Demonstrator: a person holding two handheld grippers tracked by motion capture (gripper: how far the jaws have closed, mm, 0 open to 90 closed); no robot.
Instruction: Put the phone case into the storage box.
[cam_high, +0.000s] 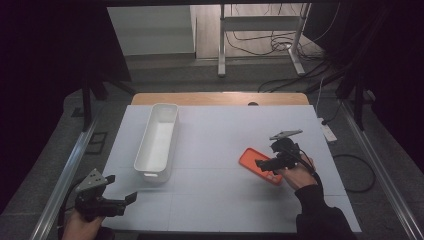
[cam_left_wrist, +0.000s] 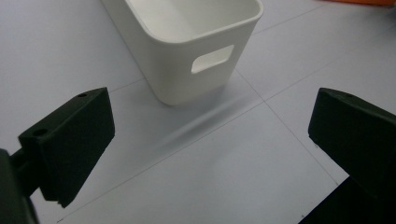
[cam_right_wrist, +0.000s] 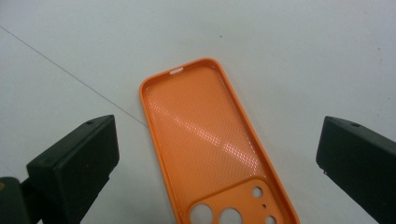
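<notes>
Right gripper (cam_high: 267, 164), jaws spread wide, poised above orange phone case (cam_right_wrist: 212, 140) at centre right, ready to grasp. Left gripper (cam_high: 117, 192), likewise spread, idle lower left beside white bin (cam_high: 157, 140).

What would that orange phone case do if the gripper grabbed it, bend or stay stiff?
The orange phone case is a thin open shell with low walls and camera holes, so it would probably flex under a squeeze. It looks light for its size. Lying flat on the white table, it cannot roll, though its glossy inside suggests it might slide if pushed.
</notes>
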